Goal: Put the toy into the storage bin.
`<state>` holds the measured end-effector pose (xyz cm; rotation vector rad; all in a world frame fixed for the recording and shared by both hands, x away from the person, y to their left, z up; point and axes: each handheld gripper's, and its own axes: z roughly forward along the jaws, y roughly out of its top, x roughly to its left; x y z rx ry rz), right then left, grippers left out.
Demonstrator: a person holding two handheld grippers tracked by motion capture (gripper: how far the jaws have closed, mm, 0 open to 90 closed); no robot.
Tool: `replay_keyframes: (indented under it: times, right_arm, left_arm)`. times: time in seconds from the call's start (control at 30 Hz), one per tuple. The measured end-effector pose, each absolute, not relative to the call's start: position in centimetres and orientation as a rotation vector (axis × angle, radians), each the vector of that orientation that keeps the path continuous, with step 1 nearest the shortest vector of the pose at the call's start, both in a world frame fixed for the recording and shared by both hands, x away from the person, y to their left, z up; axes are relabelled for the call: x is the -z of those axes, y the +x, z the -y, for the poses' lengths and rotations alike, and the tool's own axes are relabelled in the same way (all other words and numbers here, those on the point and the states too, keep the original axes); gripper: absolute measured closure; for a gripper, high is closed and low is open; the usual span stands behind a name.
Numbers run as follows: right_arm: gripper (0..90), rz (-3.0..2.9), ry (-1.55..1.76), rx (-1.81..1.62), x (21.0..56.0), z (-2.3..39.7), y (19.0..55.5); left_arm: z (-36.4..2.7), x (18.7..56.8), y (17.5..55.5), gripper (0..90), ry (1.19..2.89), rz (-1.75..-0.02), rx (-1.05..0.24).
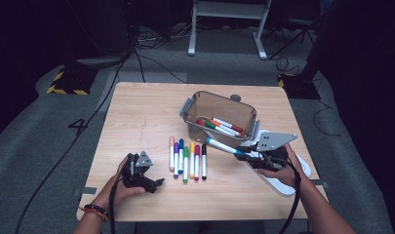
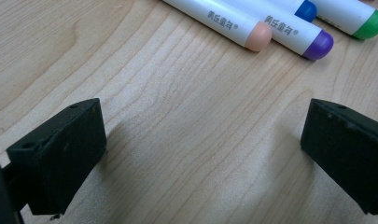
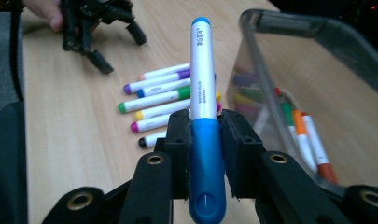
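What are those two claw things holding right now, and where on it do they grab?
The right gripper clamps a blue marker by its blue cap end, the white barrel pointing out ahead. The left gripper holds nothing; its jaws stand open over the table.

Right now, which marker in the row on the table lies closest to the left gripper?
The peach-capped marker, at the row's left end, lies nearest the left gripper. The purple-capped marker comes next; the black-capped one is farthest.

Right gripper (image 1: 240,152) holds blue marker (image 1: 223,146) beside bin (image 1: 219,115).
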<state>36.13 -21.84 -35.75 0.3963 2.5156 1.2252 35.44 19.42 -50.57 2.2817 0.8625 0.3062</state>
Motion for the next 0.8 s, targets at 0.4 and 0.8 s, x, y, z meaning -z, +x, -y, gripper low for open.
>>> replay_keyframes:
  times: [0.4,0.8]
  right_arm:
    - [73.9,-2.481,0.479,-1.176,33.7,22.3,40.8]
    - [73.9,-2.553,0.542,-1.111,34.7,20.7,45.7]
  left_arm:
    - [-19.4,50.6,35.4,0.4,2.282,-0.863,-0.305]
    - [-19.4,50.6,35.5,0.4,2.282,-0.862,-0.303]
